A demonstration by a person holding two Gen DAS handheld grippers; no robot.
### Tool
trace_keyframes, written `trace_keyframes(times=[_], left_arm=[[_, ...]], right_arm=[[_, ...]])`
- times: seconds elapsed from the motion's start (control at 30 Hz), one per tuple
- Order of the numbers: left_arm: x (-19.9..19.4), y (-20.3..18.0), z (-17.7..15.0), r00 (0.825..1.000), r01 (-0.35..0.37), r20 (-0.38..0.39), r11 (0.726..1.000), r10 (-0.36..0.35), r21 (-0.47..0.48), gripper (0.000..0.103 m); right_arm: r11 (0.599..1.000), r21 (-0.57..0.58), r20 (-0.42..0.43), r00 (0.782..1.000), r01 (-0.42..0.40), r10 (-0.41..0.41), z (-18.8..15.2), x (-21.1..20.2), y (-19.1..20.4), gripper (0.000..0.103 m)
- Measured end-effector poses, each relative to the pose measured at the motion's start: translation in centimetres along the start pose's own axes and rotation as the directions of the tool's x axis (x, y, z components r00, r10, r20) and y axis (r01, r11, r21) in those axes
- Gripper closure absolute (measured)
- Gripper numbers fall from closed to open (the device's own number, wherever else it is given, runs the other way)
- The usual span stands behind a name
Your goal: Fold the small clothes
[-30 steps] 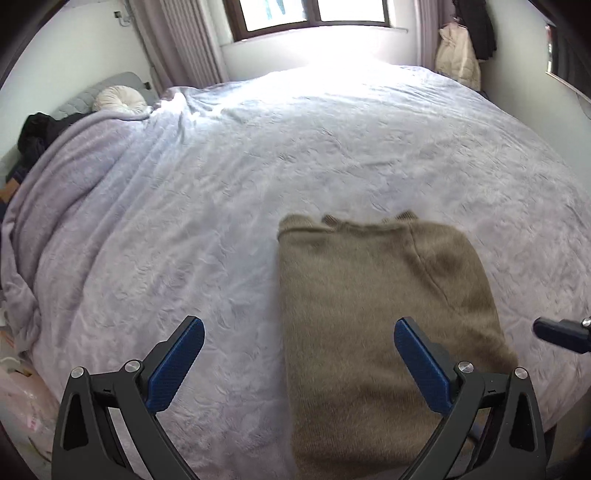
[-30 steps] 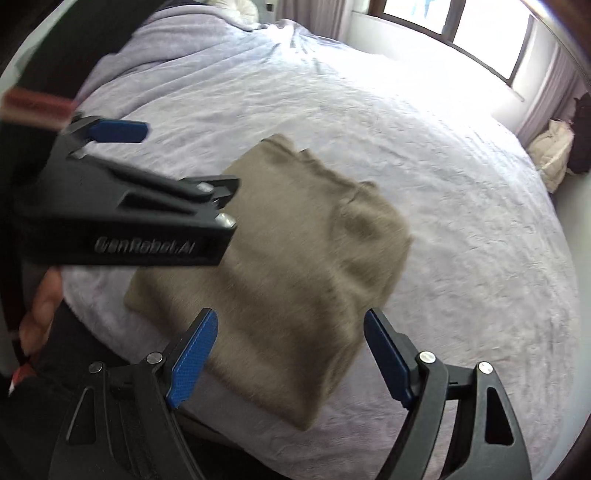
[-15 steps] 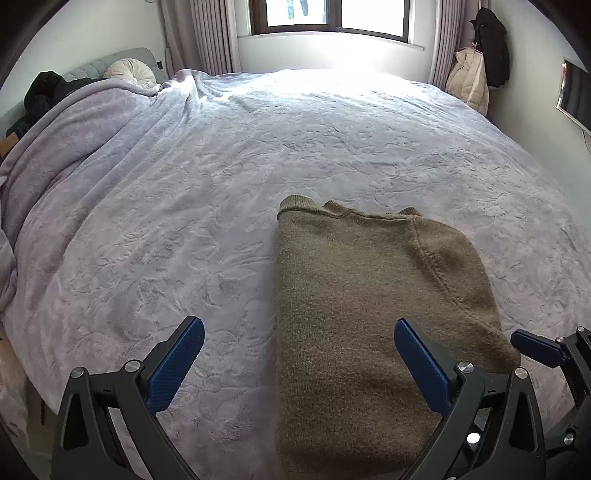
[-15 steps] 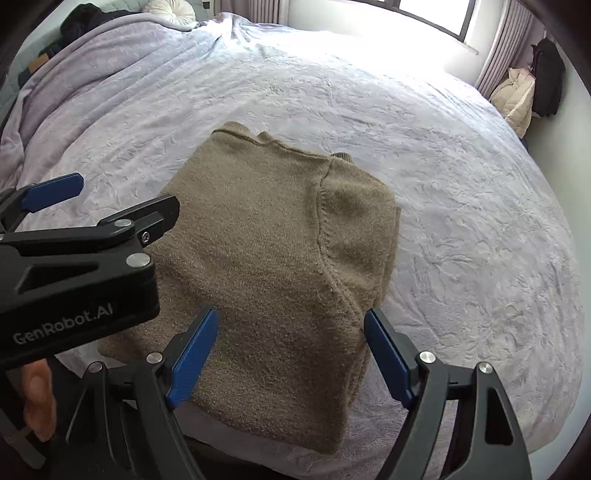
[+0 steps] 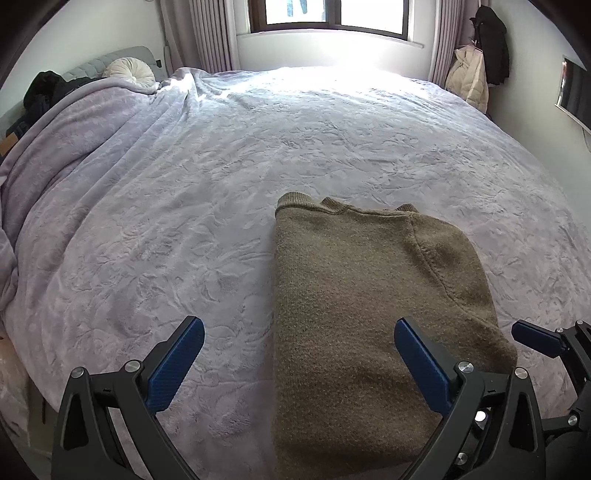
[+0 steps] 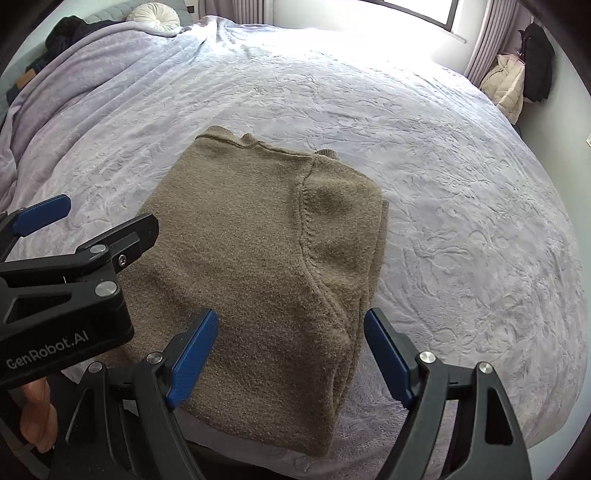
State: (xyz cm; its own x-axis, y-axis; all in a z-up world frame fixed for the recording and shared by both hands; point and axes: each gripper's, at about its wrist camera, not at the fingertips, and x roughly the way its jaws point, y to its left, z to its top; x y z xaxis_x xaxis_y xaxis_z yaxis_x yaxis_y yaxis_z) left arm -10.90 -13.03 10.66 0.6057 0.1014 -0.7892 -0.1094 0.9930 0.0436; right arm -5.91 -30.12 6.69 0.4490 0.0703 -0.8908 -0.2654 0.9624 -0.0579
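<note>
- Where your left gripper (image 5: 299,363) hangs over the near edge of the lavender bedspread (image 5: 184,206), its jaws stand wide and empty, straddling the left edge of the folded brown sweater (image 5: 362,306).
- The sweater lies flat near the bed's front edge, collar pointing toward the window (image 5: 328,14).
- Your right gripper (image 6: 290,354) gapes wide too, gripping nothing, above the sweater's near right corner.

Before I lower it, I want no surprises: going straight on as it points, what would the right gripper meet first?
Most likely the brown sweater lying on the bed: the open right gripper frames its near right part, nothing between.
</note>
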Motion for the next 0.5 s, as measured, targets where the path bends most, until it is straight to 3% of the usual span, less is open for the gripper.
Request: trace_keyframes(times=[0.5], left_arm=[[-0.05, -0.06, -0.03, 0.999, 0.031, -0.026, 0.999, -0.031, -0.009, 0.0]], right_arm=[[1.0, -0.016, 0.003, 1.0, 0.016, -0.016, -0.02, 0.04, 0.2, 0.019]])
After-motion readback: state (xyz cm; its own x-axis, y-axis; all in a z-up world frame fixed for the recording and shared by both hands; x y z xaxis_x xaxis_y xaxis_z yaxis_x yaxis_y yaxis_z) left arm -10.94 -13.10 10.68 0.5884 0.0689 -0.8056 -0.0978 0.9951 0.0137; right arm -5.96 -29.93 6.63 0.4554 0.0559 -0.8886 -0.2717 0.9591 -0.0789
